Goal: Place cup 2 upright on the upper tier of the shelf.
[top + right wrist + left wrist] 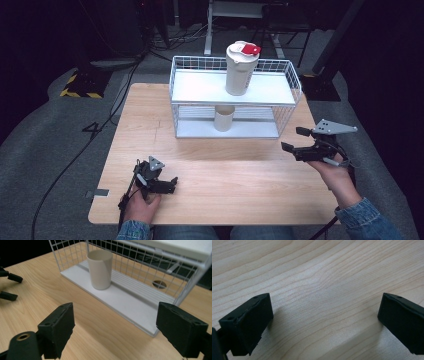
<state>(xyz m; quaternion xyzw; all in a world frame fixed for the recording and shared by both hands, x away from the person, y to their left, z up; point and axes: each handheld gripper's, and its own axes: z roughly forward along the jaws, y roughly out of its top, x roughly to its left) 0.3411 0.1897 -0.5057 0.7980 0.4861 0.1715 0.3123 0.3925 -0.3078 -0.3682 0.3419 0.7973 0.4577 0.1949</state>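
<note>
I am holding my right gripper (291, 139) just off the right near corner of the white wire rack (295, 82), its jaws standing wide apart with nothing between them, and it is pointing left toward the beige cup (224, 118), which is standing upright on the rack's lower shelf, well apart from the jaws. I am resting my left gripper (172, 185) low over the wooden table (230, 170) at its near left, jaws also spread apart over bare wood. A tall cream bottle with a red lid (241, 70) is standing on the rack's upper shelf, above the cup.
</note>
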